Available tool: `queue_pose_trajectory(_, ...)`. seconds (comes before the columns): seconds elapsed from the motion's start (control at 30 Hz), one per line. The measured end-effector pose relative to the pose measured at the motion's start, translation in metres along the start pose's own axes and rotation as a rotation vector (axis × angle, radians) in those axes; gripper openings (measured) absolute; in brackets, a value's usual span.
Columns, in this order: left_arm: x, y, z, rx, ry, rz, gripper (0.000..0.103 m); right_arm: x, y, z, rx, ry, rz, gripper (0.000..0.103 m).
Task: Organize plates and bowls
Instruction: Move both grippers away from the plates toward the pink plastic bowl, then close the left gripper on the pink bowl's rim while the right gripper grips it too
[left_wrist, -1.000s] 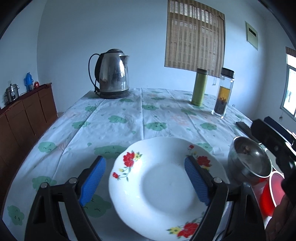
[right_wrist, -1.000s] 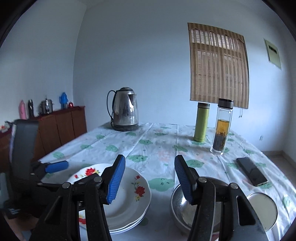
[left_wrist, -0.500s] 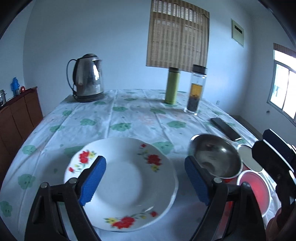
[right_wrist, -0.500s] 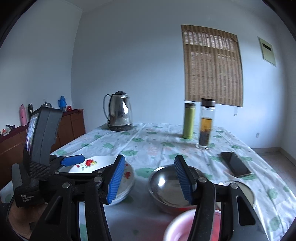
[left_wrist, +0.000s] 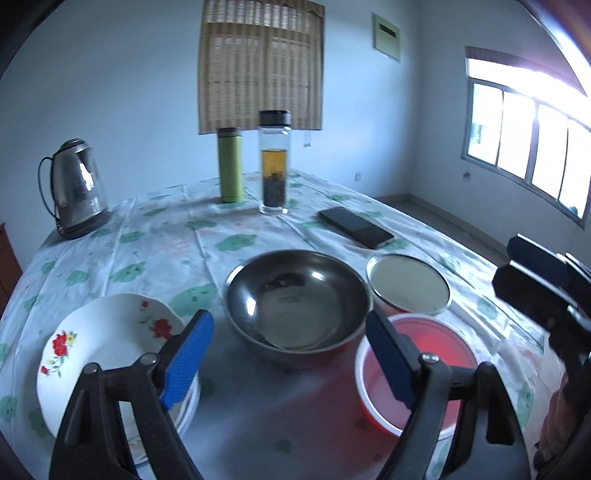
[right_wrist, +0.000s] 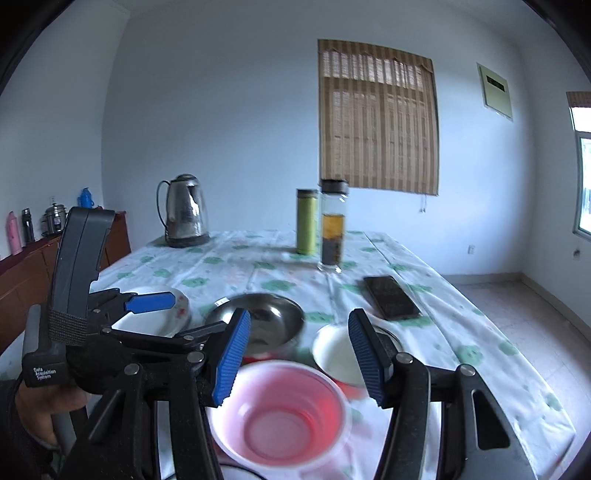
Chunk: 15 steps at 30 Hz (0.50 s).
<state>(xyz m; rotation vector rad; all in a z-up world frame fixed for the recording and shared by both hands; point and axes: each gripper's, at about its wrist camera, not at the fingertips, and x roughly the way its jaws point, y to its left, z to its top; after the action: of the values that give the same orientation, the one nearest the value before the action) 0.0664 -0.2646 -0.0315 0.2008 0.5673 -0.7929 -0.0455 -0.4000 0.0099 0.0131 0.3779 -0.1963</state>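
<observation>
A stack of white floral plates (left_wrist: 107, 350) sits at the near left of the table. A steel bowl (left_wrist: 297, 306) stands in the middle, a red plastic bowl (left_wrist: 436, 354) to its right and a small steel-rimmed dish (left_wrist: 408, 284) behind that. My left gripper (left_wrist: 290, 356) is open and empty, hovering over the near edge of the steel bowl. My right gripper (right_wrist: 299, 360) is open and empty above the red bowl (right_wrist: 280, 413). The right wrist view also shows the steel bowl (right_wrist: 258, 317), the small dish (right_wrist: 336, 354) and the plates (right_wrist: 159, 314).
A kettle (left_wrist: 74, 188), a green flask (left_wrist: 231, 164) and a glass tea bottle (left_wrist: 274, 162) stand at the far side. A black phone (left_wrist: 356, 227) lies at the right. A wooden sideboard (right_wrist: 22, 269) stands left of the table.
Both grippers have swung to the right: the left from over the floral plates to the steel bowl, the right from the steel bowl to over the red bowl. Both stay open.
</observation>
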Motion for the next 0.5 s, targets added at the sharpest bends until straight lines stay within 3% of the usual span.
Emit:
queue_pose_trajectory(0.1,0.0,-0.004,-0.006,0.005,0.012,-0.034,0.077,-0.007,-0.012,-0.009,-0.001,0.03,-0.027,0.058)
queue_pose_trajectory(0.17,0.001,-0.006,-0.009,0.015,0.029,-0.059,0.065,-0.007,-0.021,-0.015,-0.001,0.06,-0.047,0.058)
queue_pose_trajectory(0.33,0.005,-0.012,-0.015,0.03,0.073,-0.1,0.048,0.004,-0.034,-0.033,0.002,0.135,-0.073,0.058)
queue_pose_trajectory(0.5,0.006,-0.014,-0.018,0.03,0.099,-0.136,0.048,0.017,-0.041,-0.045,0.034,0.206,-0.033,0.048)
